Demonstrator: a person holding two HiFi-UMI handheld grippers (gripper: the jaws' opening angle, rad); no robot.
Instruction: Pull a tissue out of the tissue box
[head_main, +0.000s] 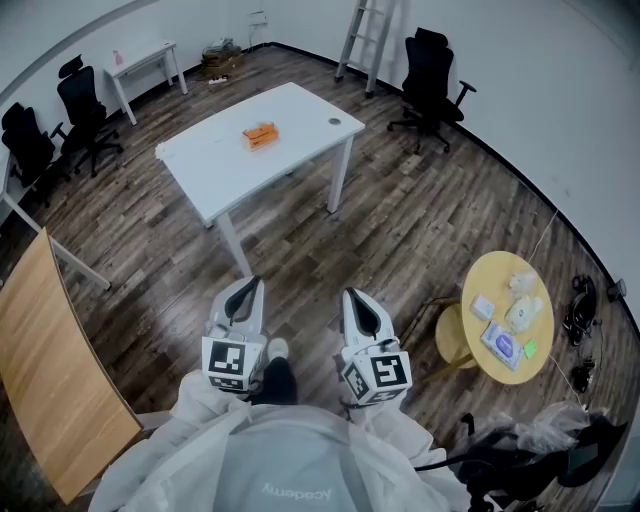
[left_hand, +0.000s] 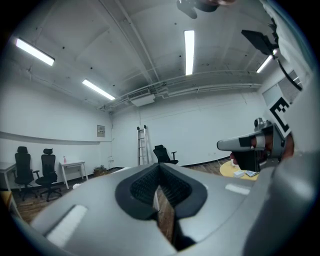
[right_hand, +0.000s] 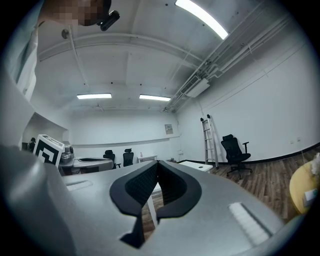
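On white table (head_main: 225, 165), orange tissue box (head_main: 260, 135)

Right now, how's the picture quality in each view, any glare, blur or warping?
Head view: even light, strong fisheye bending the walls; the tissue box on the white table is small but sharp. Left gripper view: ceiling light blown out, the left gripper itself soft. Right gripper view: same warp, dark corners, right gripper soft too.

Ahead of the jaws stand one white rectangular table (head_main: 300, 110), one orange cardboard tissue box (head_main: 261, 134), three black office chairs (head_main: 432, 78) (head_main: 85, 105) (head_main: 28, 145) and one silver ladder (head_main: 365, 35). Right of them stands one round yellow table (head_main: 490, 270).
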